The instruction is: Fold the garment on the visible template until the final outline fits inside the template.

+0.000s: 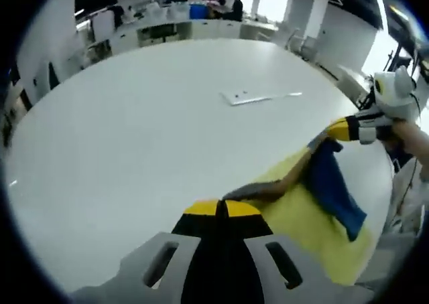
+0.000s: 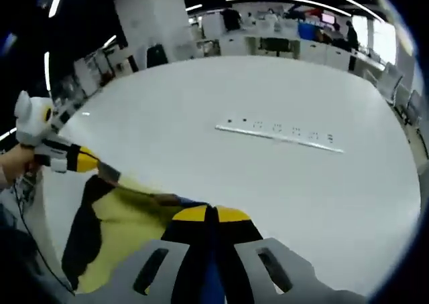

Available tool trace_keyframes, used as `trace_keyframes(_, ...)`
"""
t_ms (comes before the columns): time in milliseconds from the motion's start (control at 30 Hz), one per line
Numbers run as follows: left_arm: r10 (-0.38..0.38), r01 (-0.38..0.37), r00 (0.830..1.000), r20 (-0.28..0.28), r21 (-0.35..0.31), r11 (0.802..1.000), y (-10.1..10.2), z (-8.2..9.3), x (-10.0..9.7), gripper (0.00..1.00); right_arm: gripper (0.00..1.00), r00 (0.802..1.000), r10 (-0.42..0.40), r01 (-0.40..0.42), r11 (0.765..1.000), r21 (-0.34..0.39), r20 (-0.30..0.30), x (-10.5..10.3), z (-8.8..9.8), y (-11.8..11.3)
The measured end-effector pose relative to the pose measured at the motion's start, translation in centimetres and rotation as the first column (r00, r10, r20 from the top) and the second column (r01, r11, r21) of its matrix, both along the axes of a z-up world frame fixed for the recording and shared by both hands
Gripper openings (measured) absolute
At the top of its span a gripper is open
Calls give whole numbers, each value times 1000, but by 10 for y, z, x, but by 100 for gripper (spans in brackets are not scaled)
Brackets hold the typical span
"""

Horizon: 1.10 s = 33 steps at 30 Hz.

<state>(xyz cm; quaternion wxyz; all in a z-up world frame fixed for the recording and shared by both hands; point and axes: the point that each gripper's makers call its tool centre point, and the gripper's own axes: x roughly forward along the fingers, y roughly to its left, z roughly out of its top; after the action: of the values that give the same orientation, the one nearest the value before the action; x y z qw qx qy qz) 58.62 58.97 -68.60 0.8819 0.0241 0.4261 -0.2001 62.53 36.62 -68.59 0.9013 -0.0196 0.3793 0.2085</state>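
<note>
Currently | both grippers (image 1: 222,209) (image 2: 209,214) clenched on the limp blue-and-grey fabric garment (image 1: 335,183) | yellow flat template (image 1: 315,230) beneath | light, droopy; grip edges, judged.

The left gripper (image 1: 222,209), jaws pinched on the garment (image 1: 320,183), holds it stretched toward the right gripper (image 1: 320,138) over the yellow template (image 1: 315,234) on the desk (image 1: 147,130).

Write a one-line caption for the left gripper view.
Both grippers, left and right, shut on the blue garment, lifting it above the yellow template.

Left gripper (image 1: 222,209) and right gripper (image 2: 210,214) both have jaws closed, held apart.
</note>
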Motion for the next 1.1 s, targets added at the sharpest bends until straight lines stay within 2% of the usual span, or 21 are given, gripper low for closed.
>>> trace_keyframes(67,59,-58,997,49,-17,998,4,3,8,0,2,998,-58,57,997,49,17,7,7,-1)
trace_keyframes(100,97,-94,994,58,-50,994,5,5,11,0,3,997,-69,67,997,50,42,10,12,-3)
trace_keyframes(133,122,-118,991,53,-80,990,5,5,12,1,3,997,-59,57,997,42,50,10,14,-3)
trace_keyframes(200,131,-126,989,63,-79,989,8,5,13,4,3,997,-43,41,999,36,64,10,16,0)
trace_keyframes(267,116,-113,991,63,-53,992,10,3,12,4,4,997,-33,30,999,36,65,10,16,2)
trace_keyframes(433,98,-95,993,65,-47,994,11,3,8,5,5,997,19,-17,1000,-26,76,5,12,3)
trace_keyframes(567,64,-63,995,78,-9,998,11,4,5,6,7,996,27,-25,1000,-16,80,1,11,6)
trace_keyframes(700,34,-34,995,94,-3,999,8,7,1,6,15,994,64,-62,998,-27,91,-5,12,12)
trace_keyframes(900,-14,11,993,117,22,1000,3,12,-2,9,19,986,125,-118,990,-71,110,-10,13,17)
trace_keyframes(1100,-50,45,989,140,42,998,-2,17,-5,14,18,981,144,-142,990,-26,130,-18,20,25)
